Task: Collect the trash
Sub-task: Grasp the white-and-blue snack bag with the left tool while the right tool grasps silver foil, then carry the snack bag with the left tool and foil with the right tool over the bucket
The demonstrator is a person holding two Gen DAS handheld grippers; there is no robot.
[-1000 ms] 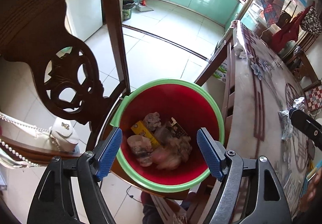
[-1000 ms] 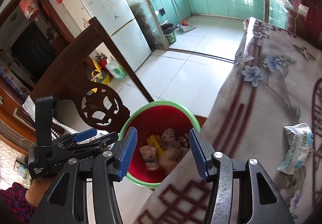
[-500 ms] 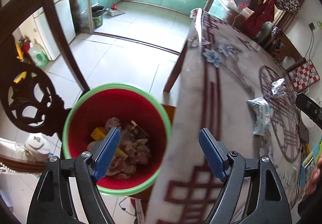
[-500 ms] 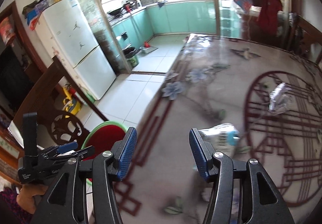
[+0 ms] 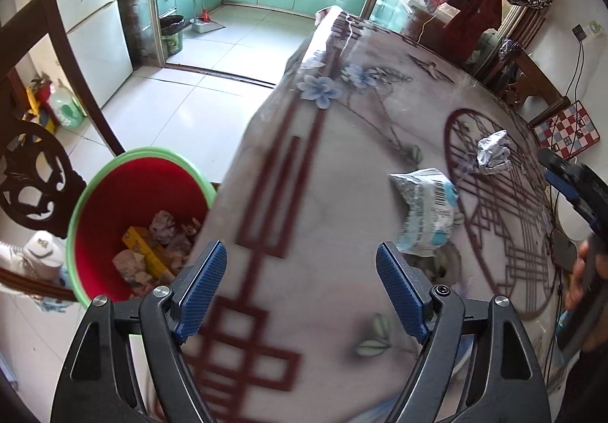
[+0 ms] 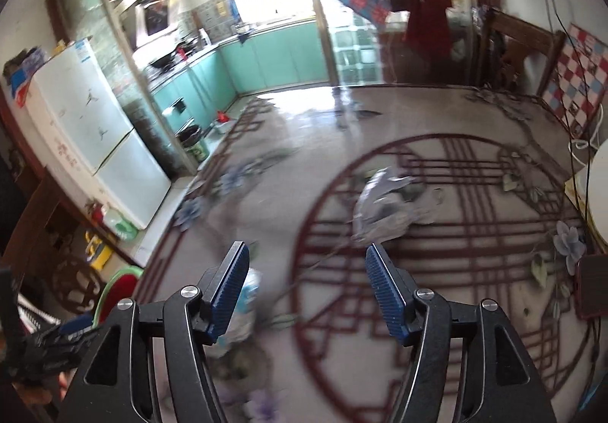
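Note:
A red bin with a green rim (image 5: 140,217) stands on a chair left of the table and holds several pieces of trash. On the patterned tablecloth (image 5: 323,195) lie a blue-and-white wrapper (image 5: 425,210) and, farther right, a crumpled silver foil ball (image 5: 494,151). My left gripper (image 5: 302,293) hangs open over the table's near edge with nothing between its fingers. My right gripper (image 6: 306,288) is above the table with its jaws opening and empty; the foil ball (image 6: 383,208) lies just beyond its tips, and the wrapper (image 6: 247,305) shows behind its left finger.
A carved dark wooden chair (image 5: 34,172) stands by the bin. A white fridge (image 6: 91,141) and a tiled floor (image 5: 182,88) lie to the left. A dark phone (image 6: 591,286) and a white round object (image 6: 598,191) sit at the table's right edge.
Both grippers swung right from above the bin to above the table. The right gripper's jaws have widened and it now faces the foil ball. The bin has slid to the left in both views.

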